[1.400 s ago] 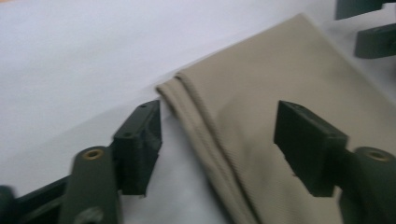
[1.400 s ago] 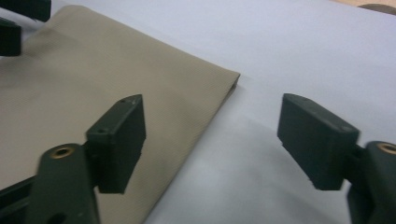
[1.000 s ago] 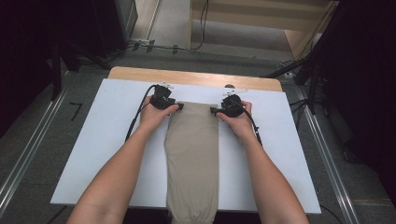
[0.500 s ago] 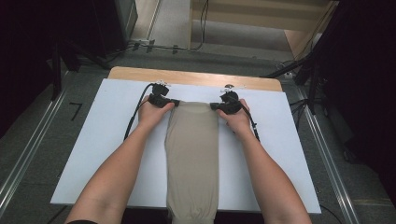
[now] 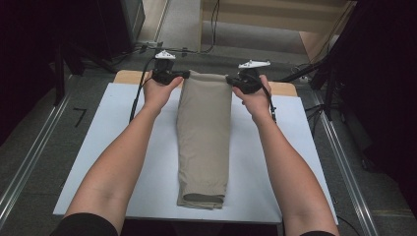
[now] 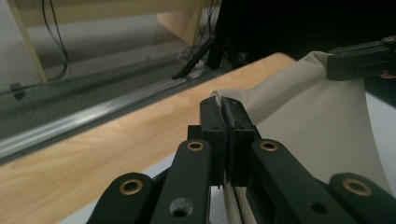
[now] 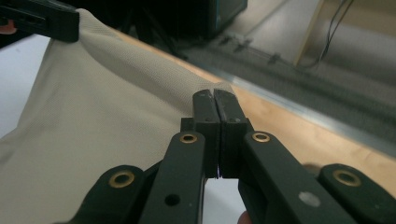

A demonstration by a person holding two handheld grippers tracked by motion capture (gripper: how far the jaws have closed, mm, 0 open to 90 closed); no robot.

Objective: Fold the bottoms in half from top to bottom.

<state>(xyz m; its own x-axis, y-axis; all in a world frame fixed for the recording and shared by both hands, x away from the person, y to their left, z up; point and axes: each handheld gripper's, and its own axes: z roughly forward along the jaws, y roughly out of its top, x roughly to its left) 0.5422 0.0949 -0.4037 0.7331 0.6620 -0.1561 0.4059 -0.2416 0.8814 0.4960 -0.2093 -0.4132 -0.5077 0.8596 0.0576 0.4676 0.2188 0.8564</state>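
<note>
Setting: recording lab or workshop bay.
White-topped counter (image 5: 123, 147) with wood edge, metal floor rails (image 5: 29, 152), loose cables (image 5: 212, 24), tripod legs (image 5: 319, 73), dark curtained surround, plywood structure (image 5: 275, 14) behind.

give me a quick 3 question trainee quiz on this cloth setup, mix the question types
1. True or false: both grippers are shut on the far end of the beige cloth.
2. The near end of the cloth is: A) hanging off the table B) lying folded on the white board C) rolled up.
3. Fill in: the left gripper and right gripper hold opposite ____ of the cloth's far edge.

Key: 1 true; 2 B; 3 corners.
</note>
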